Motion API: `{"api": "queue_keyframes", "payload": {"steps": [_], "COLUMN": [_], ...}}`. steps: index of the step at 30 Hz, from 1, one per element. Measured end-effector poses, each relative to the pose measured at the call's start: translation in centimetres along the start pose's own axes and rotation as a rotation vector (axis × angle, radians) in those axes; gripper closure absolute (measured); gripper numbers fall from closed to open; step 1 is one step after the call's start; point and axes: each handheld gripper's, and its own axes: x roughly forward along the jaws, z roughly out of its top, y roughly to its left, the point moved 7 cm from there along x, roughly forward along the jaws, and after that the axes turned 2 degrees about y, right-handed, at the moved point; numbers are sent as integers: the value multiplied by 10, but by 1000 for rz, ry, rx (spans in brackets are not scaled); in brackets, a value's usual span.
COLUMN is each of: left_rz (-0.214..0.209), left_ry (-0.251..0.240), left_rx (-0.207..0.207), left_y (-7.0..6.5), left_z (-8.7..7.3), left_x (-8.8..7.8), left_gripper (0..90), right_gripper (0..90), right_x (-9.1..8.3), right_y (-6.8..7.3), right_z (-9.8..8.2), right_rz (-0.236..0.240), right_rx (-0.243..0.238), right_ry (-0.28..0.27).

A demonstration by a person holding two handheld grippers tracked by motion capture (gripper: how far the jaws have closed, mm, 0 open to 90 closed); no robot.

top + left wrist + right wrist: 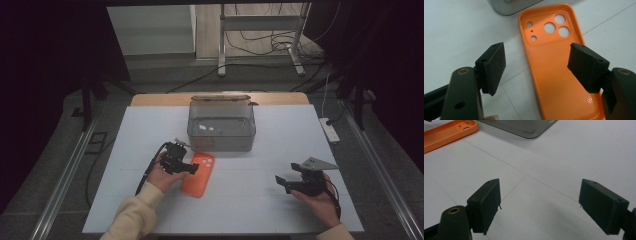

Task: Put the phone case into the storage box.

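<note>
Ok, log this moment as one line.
left gripper: open, over orange phone case, not gripping | right gripper: open, over bare table | clear bin: behind case

Phone case [554, 72]: orange plastic, matt, inner face finely textured in diamond pattern, rim smooth. Left tool [537, 67] pads [495, 66]: black, matt, rough. Bin [221, 125]: translucent grey plastic, glossy. Table [260, 200]: white, smooth, slight sheen, thin seam lines.

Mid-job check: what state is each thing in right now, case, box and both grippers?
orange phone case: flat on the table, inner side up, empty.
clear box: upright, lid open.
left gripper: open, jaws astride the case's edge, not pressing.
right gripper: open, nothing between jaws.
</note>
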Motion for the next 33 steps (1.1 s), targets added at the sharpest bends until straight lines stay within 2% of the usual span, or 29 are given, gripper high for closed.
{"api": "queue_keyframes", "payload": {"steps": [10, 17, 26, 33], "left_rz": [30, 27, 26, 16], "left_ry": [35, 60, 100, 108], "left_rx": [9, 23, 12, -6], "left_y": [4, 4, 5, 6], "left_z": [-2, -4, -6, -5], "left_x": [8, 10, 17, 19], "left_gripper": [374, 465, 551, 600], "right_gripper": [179, 181, 181, 181], "right_x": [0, -1, -1, -1], "right_y": [0, 1, 1, 0], "right_z": [0, 1, 1, 1], "right_rz": [-1, -7, -11, -15], "right_rx": [-1, -10, -13, -16], "right_ry": [-1, -7, -6, -7]}}
